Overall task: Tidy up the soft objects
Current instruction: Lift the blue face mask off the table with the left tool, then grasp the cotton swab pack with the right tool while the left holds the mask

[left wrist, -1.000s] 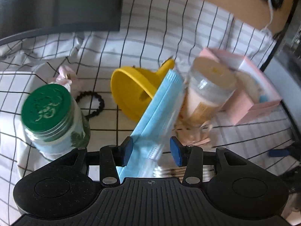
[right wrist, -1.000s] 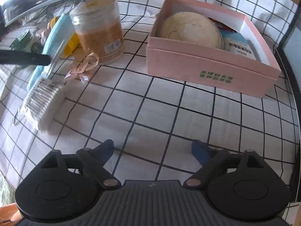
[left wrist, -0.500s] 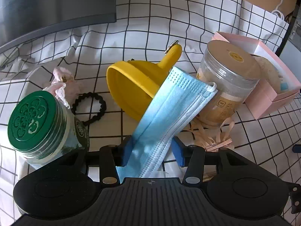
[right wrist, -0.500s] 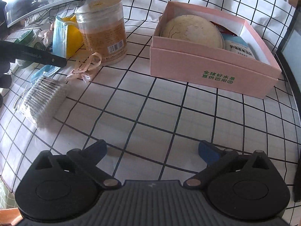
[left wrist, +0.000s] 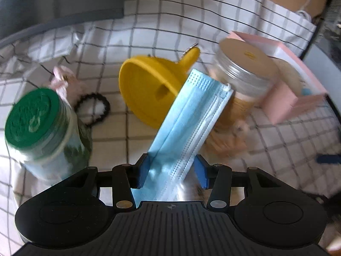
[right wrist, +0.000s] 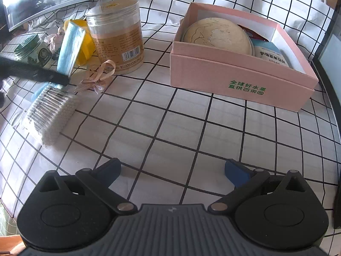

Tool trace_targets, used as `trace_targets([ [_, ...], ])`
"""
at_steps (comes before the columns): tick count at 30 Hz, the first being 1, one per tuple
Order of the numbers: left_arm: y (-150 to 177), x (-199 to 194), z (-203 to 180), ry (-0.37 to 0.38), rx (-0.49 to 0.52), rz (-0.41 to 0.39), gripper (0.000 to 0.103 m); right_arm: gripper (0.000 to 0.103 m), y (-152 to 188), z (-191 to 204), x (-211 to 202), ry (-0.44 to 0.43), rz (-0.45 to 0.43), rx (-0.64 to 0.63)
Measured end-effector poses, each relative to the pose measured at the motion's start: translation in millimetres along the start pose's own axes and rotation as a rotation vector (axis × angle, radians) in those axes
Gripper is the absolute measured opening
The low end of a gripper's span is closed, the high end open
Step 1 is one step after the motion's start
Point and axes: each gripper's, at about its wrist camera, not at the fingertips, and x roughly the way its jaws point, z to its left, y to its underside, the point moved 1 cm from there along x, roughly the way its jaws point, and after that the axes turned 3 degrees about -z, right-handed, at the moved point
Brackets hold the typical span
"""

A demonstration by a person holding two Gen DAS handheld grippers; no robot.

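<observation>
Hidden or unclear: the left wrist view is motion-blurred; the green-lidded jar (left wrist: pixel 40 115) and the ribbon (right wrist: pixel 100 74) beside the clear tub (right wrist: pixel 119 40) smear there. The lower end of the face mask (left wrist: pixel 191 117) is cut off behind the gripper body.
Task's thing: a pale blue pleated face mask, folded lengthwise, white ear loop at its top corner. It stands slanted, raised off the checked cloth surface (right wrist: pixel 181 123), in front of the yellow funnel (left wrist: pixel 149 93) and the clear tub.
Left hand-held gripper (left wrist: pixel 172 170): jaws partly spread and just easing slightly inward; the mask runs between the blue pads, touching the left one, a gap showing at the right one. Whether it is truly pinched, cannot tell.
Right hand-held gripper (right wrist: pixel 172 170): jaws spread fully wide, nothing between them, over bare cloth.
Nearby: pink box (right wrist: pixel 240 79) holding a round tan cushion (right wrist: pixel 217 36); bundle of cotton swabs (right wrist: pixel 51 115) lying near the mask.
</observation>
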Motion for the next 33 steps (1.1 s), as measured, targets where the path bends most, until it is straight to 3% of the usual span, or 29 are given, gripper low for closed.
trace_targets([
  [4,12,-38,2,0.066,0.01,-0.056,0.05,0.103,-1,0,1,0.0,0.005,0.004],
  [7,8,-48,8,0.059,0.034,-0.082,0.05,0.103,0,0,0,0.0,0.002,0.004],
  [13,-13,-12,-2,0.049,0.226,0.031,0.05,0.103,1,0,-1,-0.008,0.003,-0.009],
  [19,-16,18,-9,0.085,0.257,0.129,0.053,0.103,5,0,-3,-0.018,-0.008,-0.023],
  [25,-12,19,-22,0.068,0.325,0.148,0.057,0.103,5,0,-3,-0.029,-0.015,-0.042],
  [30,-6,16,-21,0.031,0.294,0.132,0.058,0.103,6,-2,-4,-0.042,-0.031,-0.058],
  [32,-6,14,-20,0.011,0.268,0.126,0.053,0.103,7,-1,-4,-0.043,-0.038,-0.06],
  [33,-7,13,-19,-0.001,0.245,0.121,0.037,0.103,7,-1,-4,-0.044,-0.036,-0.061],
])
